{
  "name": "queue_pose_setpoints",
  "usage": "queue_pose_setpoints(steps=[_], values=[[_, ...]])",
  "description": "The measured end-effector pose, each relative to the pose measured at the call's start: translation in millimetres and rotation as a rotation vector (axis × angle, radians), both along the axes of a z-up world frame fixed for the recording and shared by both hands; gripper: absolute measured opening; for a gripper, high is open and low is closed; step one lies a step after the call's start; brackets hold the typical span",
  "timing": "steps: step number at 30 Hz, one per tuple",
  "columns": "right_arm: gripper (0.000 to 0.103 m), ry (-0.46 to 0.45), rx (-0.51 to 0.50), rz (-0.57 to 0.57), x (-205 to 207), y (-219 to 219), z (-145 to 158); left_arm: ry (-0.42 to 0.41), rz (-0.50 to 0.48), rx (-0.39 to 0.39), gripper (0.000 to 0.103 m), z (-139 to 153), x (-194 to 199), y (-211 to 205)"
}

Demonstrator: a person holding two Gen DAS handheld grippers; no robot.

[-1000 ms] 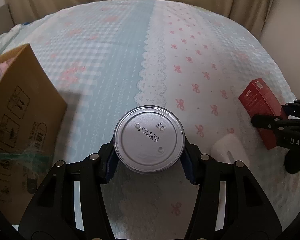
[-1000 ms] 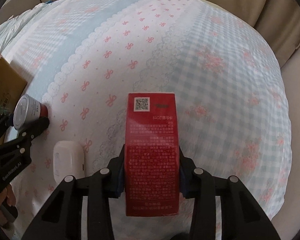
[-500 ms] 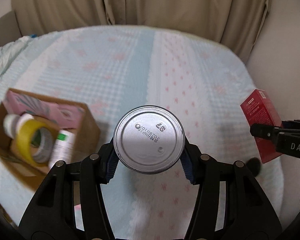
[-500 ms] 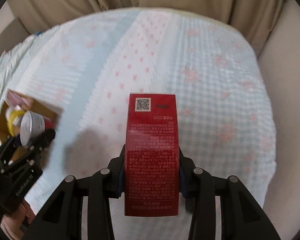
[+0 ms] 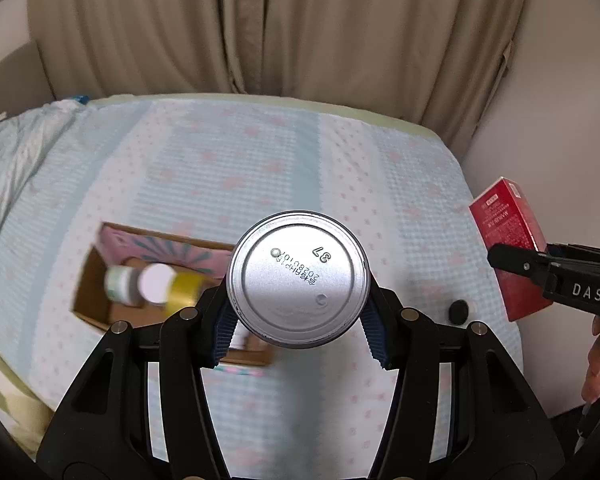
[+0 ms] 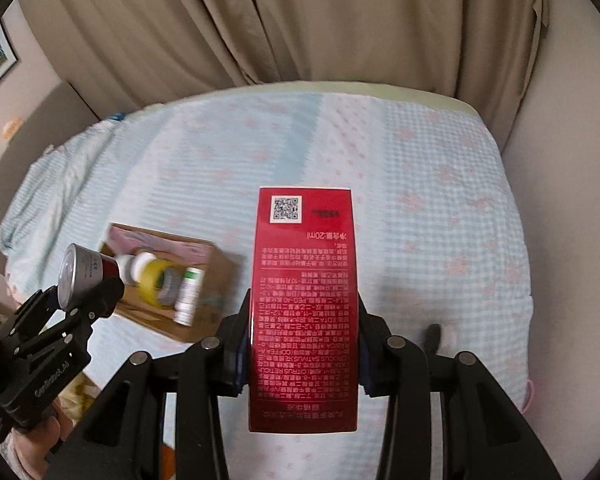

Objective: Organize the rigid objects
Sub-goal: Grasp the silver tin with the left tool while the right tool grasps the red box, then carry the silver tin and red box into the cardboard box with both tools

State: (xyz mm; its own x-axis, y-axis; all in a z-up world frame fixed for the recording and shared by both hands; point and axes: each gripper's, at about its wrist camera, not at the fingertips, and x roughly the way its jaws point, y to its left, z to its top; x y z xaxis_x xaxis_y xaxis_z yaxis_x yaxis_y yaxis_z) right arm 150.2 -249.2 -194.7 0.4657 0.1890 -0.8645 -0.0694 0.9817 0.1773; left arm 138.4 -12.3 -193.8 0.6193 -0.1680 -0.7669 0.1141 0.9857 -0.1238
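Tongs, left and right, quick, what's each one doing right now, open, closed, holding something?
Left tongs: closed on the silver can.
Right tongs: closed on the red box.

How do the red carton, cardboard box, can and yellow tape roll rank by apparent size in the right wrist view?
1. red carton, inflated by nearness
2. cardboard box
3. can and yellow tape roll: too alike to rank
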Motion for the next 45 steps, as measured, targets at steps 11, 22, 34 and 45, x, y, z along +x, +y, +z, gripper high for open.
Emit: queue_pose_setpoints(steps=[11, 22, 34, 45], values=[[0.038, -0.015, 0.018, -0.011, -0.2, 105.0, 16.0, 0.049, -0.009, -0.034, 0.050, 3.8, 27.2, 142.0], [0.038, 0.105, 0.138, -0.201, 19.4, 191.3, -20.8, 0.173, -0.116, -0.012, 0.050, -48.6, 75.2, 248.0], [0.038, 0.218, 0.107, -0.229, 49.3, 236.6, -91.9, 0.288, -0.195, 0.016, 0.050, -136.6, 103.9, 261.7], [0.038, 0.317, 0.114, -0.243, 79.9, 240.1, -182.5, 0.345, -0.284, 0.075, 0.050, -200.4, 112.7, 242.6]])
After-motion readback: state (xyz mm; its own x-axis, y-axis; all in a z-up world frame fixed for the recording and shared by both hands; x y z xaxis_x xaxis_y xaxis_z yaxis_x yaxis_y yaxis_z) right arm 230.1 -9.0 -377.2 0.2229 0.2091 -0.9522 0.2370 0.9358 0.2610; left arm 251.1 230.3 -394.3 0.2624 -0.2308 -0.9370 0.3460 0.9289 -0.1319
